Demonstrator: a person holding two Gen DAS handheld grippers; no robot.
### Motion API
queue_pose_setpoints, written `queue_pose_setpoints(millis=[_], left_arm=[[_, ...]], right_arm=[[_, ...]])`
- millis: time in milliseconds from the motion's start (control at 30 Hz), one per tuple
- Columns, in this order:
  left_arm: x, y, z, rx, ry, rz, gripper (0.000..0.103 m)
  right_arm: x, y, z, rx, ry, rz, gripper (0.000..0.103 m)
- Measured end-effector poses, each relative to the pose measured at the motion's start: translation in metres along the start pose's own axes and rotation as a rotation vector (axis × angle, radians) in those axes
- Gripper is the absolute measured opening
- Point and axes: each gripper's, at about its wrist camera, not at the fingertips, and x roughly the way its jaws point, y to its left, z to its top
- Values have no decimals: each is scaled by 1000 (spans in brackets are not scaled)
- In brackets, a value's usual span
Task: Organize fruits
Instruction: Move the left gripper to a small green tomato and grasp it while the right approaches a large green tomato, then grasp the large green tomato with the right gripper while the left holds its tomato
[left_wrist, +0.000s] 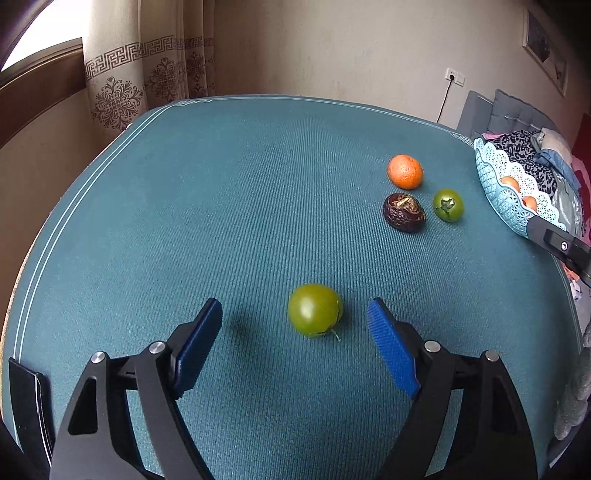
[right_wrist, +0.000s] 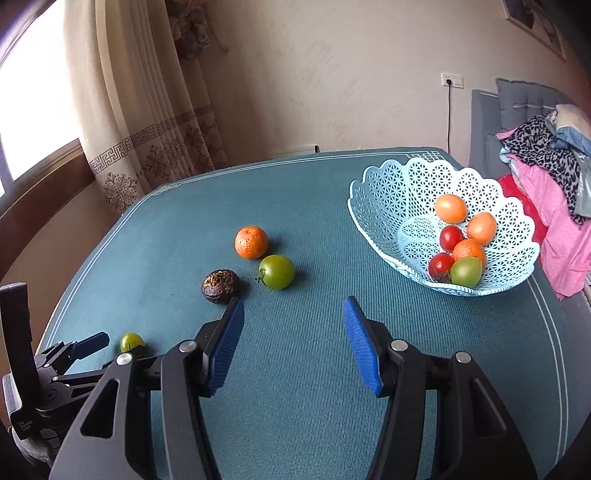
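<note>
A green tomato (left_wrist: 314, 309) lies on the teal tablecloth (left_wrist: 221, 221) between the blue pads of my left gripper (left_wrist: 295, 309); both pads stand clear of it, so the gripper is open. Further right sit a mandarin (left_wrist: 405, 171), a dark wrinkled fruit (left_wrist: 403, 212) and a second green tomato (left_wrist: 448, 205). My right gripper (right_wrist: 293, 304) is open over bare cloth, with the dark fruit (right_wrist: 219, 281), the green tomato (right_wrist: 277, 271) and the mandarin (right_wrist: 251, 242) ahead to its left. The light blue basket (right_wrist: 373, 221) at the right holds several orange, red and green fruits.
The table's far edge meets a wall with a curtain (right_wrist: 147, 147) and a window at the left. A grey seat piled with clothes (right_wrist: 546, 177) stands just past the table's right edge, behind the basket. The left gripper's body (right_wrist: 55, 373) shows at the lower left of the right wrist view.
</note>
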Motion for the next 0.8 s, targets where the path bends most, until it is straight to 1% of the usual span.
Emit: queue_pose_setpoints(millis=[33, 100, 167, 233, 300, 333, 400, 533, 667, 800], left_arm=[[1, 0, 0, 0, 3, -2, 78], [3, -1, -1, 2, 8, -6, 70], [5, -3, -2, 7, 11, -7, 65], [5, -5, -3, 16, 6, -7, 56], [4, -5, -3, 14, 7, -17, 43], [4, -5, -3, 14, 6, -23, 42], [4, -5, -4, 13, 4, -42, 30], [2, -6, -4, 18, -5, -48, 30], [0, -7, -5, 34, -39, -11, 30], [-4, -6, -5, 35, -62, 5, 30]], right_arm=[[2, 1, 0, -3, 3, 0, 56], [6, 4, -1, -9, 11, 2, 56], [10, 7, -1, -18, 17, 3, 56], [13, 11, 0, -30, 21, 8, 56], [17, 15, 1, -45, 23, 8, 56], [20, 17, 1, -51, 25, 8, 56], [25, 20, 3, -61, 29, 7, 56], [37, 24, 5, -82, 40, 4, 56], [49, 26, 8, -100, 52, -3, 56], [62, 29, 12, -126, 64, -13, 56]])
